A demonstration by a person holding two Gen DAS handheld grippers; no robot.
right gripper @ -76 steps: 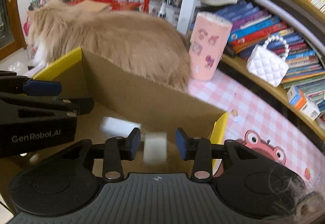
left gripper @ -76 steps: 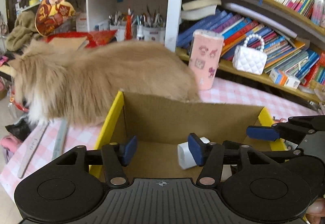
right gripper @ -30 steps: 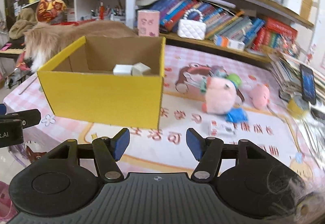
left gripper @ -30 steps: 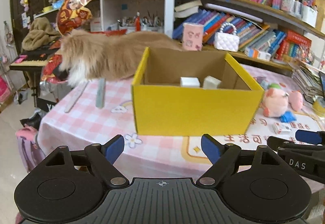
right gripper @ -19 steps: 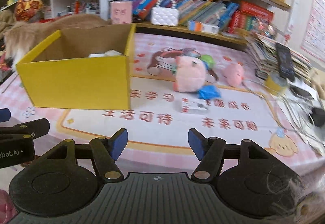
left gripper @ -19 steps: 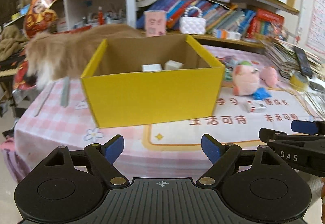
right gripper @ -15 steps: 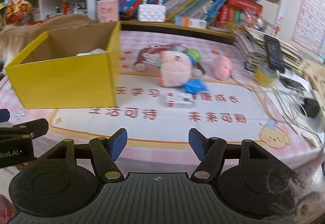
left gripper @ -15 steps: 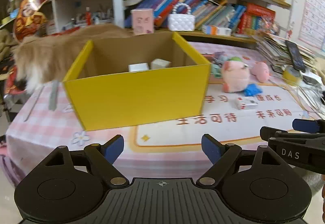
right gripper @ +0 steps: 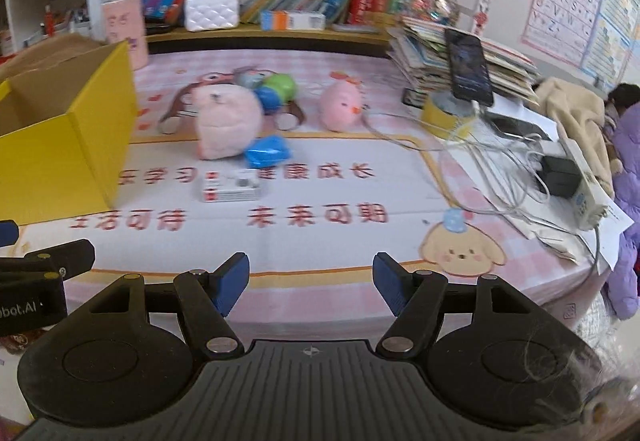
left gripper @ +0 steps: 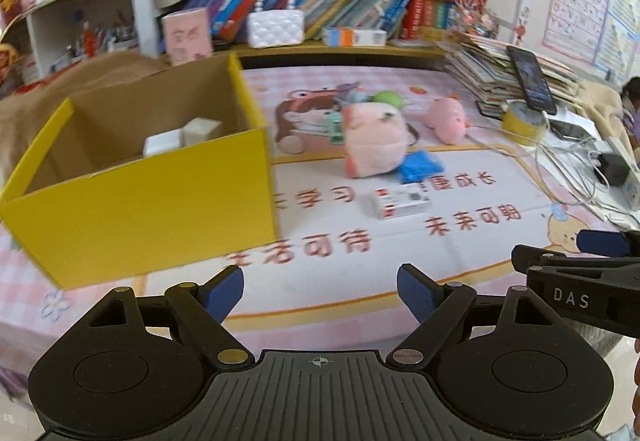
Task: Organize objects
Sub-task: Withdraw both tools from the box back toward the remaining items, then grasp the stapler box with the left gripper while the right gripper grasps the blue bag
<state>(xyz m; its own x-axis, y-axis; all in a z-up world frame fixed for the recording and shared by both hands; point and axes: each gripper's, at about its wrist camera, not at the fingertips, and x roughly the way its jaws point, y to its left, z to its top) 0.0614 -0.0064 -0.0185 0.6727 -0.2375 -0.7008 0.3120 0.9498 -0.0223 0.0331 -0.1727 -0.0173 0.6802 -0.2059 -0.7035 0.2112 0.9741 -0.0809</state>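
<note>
A yellow cardboard box [left gripper: 152,201] stands at the left of the table, also in the right wrist view [right gripper: 60,157], with two white blocks [left gripper: 180,137] inside. On the mat lie a large pink plush [left gripper: 374,145] [right gripper: 228,121], a small pink plush [left gripper: 446,119] [right gripper: 340,105], a blue packet [left gripper: 420,165] [right gripper: 266,151] and a small white box [left gripper: 400,203] [right gripper: 230,189]. My left gripper [left gripper: 320,291] is open and empty, back from the table's front edge. My right gripper [right gripper: 311,283] is open and empty beside it.
A fluffy tan cat [left gripper: 60,89] lies behind the box. Bookshelves with a white handbag [left gripper: 274,27] and a pink cup [left gripper: 186,37] line the back. At the right are stacked books with a phone [right gripper: 468,67], a yellow tape roll [right gripper: 450,113] and tangled cables [right gripper: 520,169].
Both grippers let go of the white blocks in the box, drew back from it and swung right. The plush toys and small white box have come into view.
</note>
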